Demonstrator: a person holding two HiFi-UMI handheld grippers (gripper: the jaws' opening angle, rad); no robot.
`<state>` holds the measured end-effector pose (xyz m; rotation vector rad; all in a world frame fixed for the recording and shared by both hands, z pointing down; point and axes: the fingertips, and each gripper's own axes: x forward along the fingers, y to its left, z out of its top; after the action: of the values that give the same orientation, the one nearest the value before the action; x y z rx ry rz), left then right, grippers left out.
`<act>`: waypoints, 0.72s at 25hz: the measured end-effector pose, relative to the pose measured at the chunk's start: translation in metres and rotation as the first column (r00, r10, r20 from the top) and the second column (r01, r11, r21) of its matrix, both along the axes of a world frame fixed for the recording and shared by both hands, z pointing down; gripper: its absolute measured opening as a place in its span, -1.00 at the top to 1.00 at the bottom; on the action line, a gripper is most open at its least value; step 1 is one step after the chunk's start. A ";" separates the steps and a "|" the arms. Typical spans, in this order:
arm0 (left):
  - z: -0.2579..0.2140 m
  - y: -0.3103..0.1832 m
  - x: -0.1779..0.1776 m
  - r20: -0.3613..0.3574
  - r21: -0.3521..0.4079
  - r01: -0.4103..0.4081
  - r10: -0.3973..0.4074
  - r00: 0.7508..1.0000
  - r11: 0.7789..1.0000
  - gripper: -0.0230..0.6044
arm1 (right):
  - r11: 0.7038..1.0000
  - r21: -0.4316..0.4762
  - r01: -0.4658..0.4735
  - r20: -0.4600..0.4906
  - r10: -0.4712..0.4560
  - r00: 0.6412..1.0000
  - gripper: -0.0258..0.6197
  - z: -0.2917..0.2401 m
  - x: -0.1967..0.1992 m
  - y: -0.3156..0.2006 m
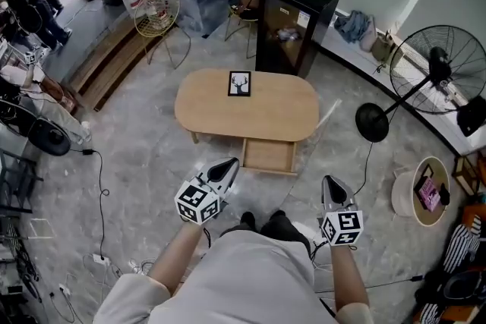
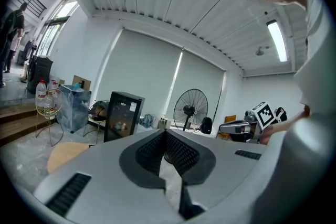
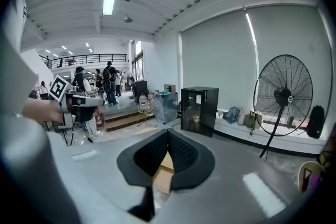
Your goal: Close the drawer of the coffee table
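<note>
A light wooden oval coffee table [image 1: 205, 106] stands on the grey floor ahead of me. Its drawer [image 1: 267, 155] is pulled out toward me on the near side and looks empty. My left gripper [image 1: 227, 166] hovers just left of the drawer's front, jaws shut with nothing between them. My right gripper [image 1: 331, 184] hangs to the drawer's right, a little nearer to me, also shut and empty. In the left gripper view the closed jaws [image 2: 166, 134] hide the drawer; the tabletop [image 2: 65, 155] shows at left. In the right gripper view the drawer [image 3: 164, 176] shows through the jaws' gap [image 3: 168, 134].
A framed deer picture [image 1: 239, 83] lies on the tabletop. Behind the table stands a black cabinet [image 1: 296, 20]. A floor fan [image 1: 425, 76] and its cable are at right, a round basket [image 1: 425, 193] beside it. Wire chairs [image 1: 158, 15], cables and people are at left.
</note>
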<state>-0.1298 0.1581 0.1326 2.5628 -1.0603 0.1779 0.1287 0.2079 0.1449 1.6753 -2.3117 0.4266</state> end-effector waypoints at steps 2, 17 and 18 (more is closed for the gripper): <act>0.001 -0.007 0.002 0.001 -0.004 0.005 -0.005 1.000 1.000 0.91 | 1.000 -0.007 0.002 0.004 -0.002 1.000 0.89 0.002 0.003 -0.009; 0.006 -0.083 0.042 0.032 0.020 0.097 -0.098 0.995 0.995 0.91 | 0.995 -0.022 0.101 0.022 -0.100 0.995 0.89 0.020 0.045 -0.110; 0.008 -0.089 0.047 0.034 0.018 0.103 -0.104 0.994 0.994 0.91 | 0.994 -0.026 0.107 0.024 -0.106 0.994 0.89 0.022 0.050 -0.118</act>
<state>-0.0830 0.0692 0.1401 2.5199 -1.2092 0.1891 0.1785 0.0898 0.1669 1.5337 -2.3871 0.4541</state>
